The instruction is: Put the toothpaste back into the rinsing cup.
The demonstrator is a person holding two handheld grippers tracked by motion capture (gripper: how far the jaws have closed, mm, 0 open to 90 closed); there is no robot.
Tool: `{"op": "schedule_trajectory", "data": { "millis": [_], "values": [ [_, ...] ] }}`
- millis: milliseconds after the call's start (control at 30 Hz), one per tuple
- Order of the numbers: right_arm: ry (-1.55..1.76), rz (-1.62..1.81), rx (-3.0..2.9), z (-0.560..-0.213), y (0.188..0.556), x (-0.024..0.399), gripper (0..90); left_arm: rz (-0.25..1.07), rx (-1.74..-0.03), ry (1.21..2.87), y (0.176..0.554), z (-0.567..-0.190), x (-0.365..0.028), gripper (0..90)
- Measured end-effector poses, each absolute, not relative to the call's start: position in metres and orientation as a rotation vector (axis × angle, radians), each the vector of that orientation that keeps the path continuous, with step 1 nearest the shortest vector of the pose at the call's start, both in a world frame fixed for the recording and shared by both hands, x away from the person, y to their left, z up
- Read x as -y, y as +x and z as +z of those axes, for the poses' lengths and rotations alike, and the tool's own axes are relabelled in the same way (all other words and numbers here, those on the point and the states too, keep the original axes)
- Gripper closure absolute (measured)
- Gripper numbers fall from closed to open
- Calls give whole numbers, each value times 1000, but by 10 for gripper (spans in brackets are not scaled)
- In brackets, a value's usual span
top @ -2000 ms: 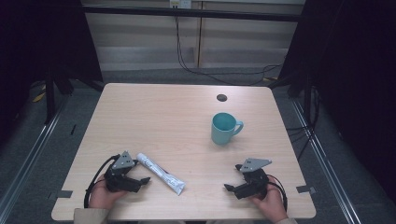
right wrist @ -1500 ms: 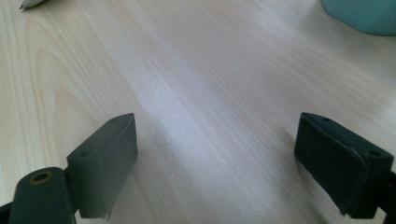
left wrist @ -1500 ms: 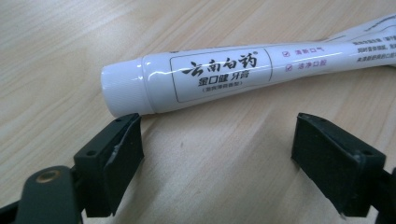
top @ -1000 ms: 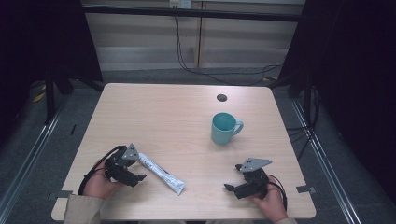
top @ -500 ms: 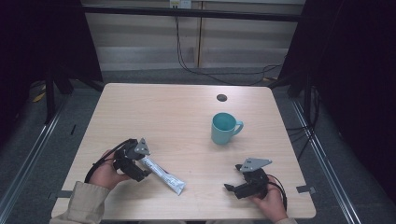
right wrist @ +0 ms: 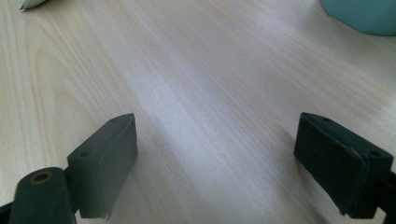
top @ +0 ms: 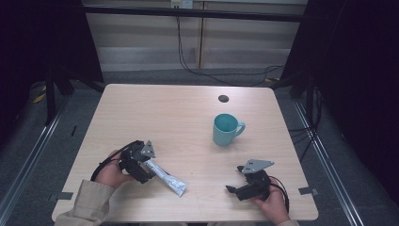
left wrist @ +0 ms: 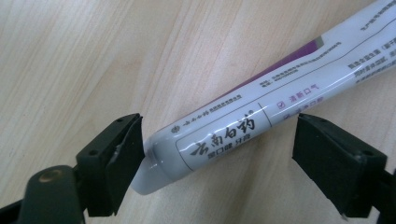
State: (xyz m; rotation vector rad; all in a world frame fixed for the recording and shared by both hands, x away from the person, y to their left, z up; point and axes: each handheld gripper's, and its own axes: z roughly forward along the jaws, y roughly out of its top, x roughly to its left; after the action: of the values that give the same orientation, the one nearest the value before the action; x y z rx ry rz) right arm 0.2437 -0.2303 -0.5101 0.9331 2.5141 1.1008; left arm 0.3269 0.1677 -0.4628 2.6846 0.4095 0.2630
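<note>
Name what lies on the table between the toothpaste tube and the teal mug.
Nothing: the high view shows bare tabletop between the toothpaste tube and the teal mug.

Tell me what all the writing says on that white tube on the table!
"云南白药", large black characters on the white plastic toothpaste tube with the purple stripe.
"清新口气", small pink characters beside a ticked box on the tube.
Small line beneath the large characters: too blurred to read.
Fine print along the purple stripe and at the far end: too small to read.
Teal ceramic mug and light wooden table: no writing.
</note>
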Motion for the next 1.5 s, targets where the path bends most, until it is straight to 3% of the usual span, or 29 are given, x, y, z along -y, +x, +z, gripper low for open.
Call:
{"op": "schedule_trajectory", "data": {
  "millis": [233, 367, 633, 967, 1500],
  "values": [
    [933, 1101, -2514, -510, 244, 230, 125, 250, -408, 2694, 327, -468, -164, 160],
    [933, 1101, -2514, -510, 244, 230, 126, 198, -435, 2715, 328, -471, -165, 226],
    [935, 1101, -2514, -510, 244, 230, 126, 159, -412, 2730, 321, -470, -166, 268],
    [934, 1101, -2514, -510, 244, 230, 126, 93, -405, 2761, 319, -471, -161, 435],
    [934, 1101, -2514, -510, 244, 230, 126, 2, -364, 2849, 322, -467, -152, 500]
  ]
}}
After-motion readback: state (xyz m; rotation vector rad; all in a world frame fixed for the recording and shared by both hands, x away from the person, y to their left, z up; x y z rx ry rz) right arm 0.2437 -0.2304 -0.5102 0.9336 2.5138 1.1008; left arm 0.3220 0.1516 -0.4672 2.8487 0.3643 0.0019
